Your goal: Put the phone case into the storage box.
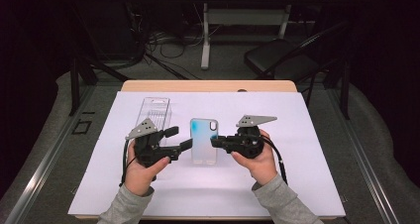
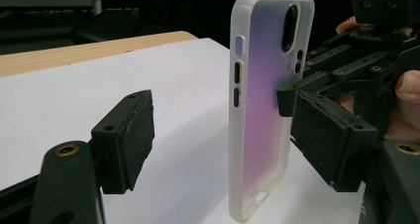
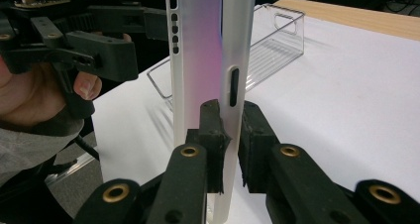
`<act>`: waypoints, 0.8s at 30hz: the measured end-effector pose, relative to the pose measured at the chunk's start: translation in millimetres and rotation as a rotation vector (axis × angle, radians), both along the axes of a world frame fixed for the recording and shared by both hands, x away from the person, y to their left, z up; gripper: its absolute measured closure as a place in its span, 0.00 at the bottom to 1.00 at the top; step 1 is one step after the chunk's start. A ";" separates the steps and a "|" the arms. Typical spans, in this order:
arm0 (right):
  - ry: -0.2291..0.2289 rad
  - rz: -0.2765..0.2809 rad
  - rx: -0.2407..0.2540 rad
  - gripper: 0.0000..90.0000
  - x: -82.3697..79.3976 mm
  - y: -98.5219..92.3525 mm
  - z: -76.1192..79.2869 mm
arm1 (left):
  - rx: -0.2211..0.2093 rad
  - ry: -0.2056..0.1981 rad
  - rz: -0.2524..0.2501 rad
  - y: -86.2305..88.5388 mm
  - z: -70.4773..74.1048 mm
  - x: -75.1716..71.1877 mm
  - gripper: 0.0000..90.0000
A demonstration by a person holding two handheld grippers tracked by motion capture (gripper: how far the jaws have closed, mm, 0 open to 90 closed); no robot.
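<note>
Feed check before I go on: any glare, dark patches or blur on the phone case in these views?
High view: white sheet evenly lit, room behind dark, phone case small and soft. Left gripper view: case sharp, no glare; near jaws slightly blurred. Right gripper view: case edge bright but readable, clear box a little soft.

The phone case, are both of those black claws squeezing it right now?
No. The right gripper pinches the phone case by its edge, while the left gripper stands open around it with a clear gap.
</note>
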State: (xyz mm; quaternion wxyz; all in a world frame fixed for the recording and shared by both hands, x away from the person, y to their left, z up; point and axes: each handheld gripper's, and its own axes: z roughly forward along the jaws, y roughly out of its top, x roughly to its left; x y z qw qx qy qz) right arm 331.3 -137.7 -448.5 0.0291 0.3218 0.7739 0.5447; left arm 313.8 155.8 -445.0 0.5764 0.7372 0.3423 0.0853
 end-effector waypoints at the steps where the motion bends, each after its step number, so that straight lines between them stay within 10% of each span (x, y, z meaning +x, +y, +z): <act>1: -0.002 0.000 0.000 0.91 -0.1 0.3 -0.1 | -0.003 0.000 0.001 0.4 0.2 0.0 0.29; 24: -0.015 -0.004 -0.018 0.91 -2.0 5.9 -4.4 | -0.004 -0.008 0.004 1.9 1.2 -0.4 0.30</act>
